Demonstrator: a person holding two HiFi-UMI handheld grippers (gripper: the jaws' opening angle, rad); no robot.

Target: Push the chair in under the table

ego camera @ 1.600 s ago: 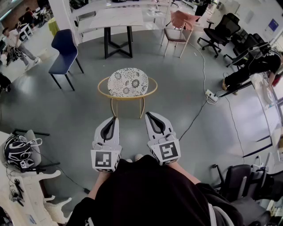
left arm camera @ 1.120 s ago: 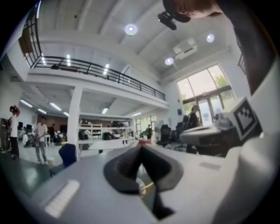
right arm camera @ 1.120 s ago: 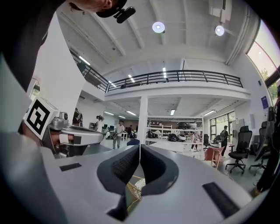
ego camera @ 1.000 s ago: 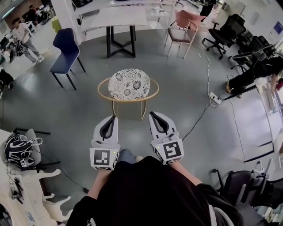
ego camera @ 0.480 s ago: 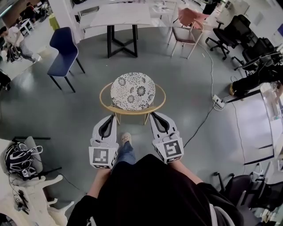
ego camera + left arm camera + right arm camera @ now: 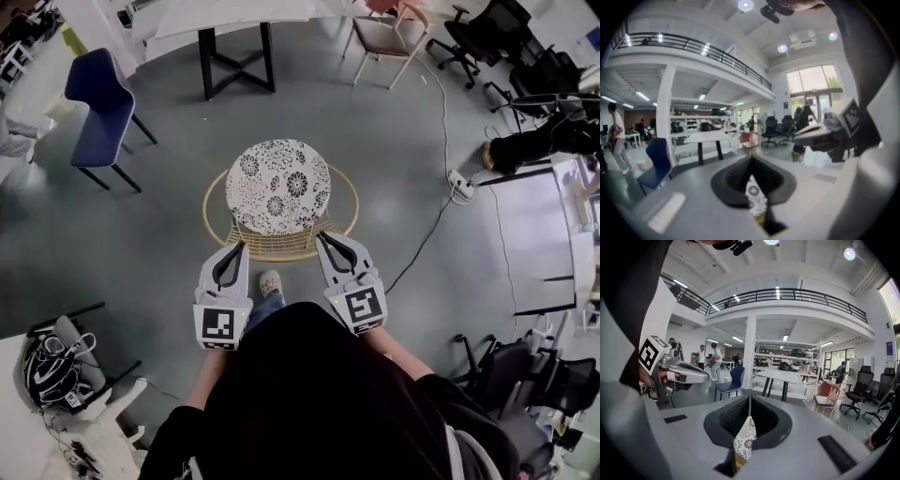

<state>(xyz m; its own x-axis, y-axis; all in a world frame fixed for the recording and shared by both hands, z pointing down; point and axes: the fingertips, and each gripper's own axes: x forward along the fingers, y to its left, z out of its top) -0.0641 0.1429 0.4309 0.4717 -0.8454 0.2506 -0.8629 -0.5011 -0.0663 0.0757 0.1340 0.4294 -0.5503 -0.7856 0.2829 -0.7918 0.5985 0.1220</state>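
Chair (image 6: 279, 186) seemingly faces away toward the table (image 6: 234, 14).

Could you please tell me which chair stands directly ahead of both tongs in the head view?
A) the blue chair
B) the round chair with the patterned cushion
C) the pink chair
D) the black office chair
B: the round chair with the patterned cushion sits just beyond the tips of the left tongs and the right tongs, centred between them.
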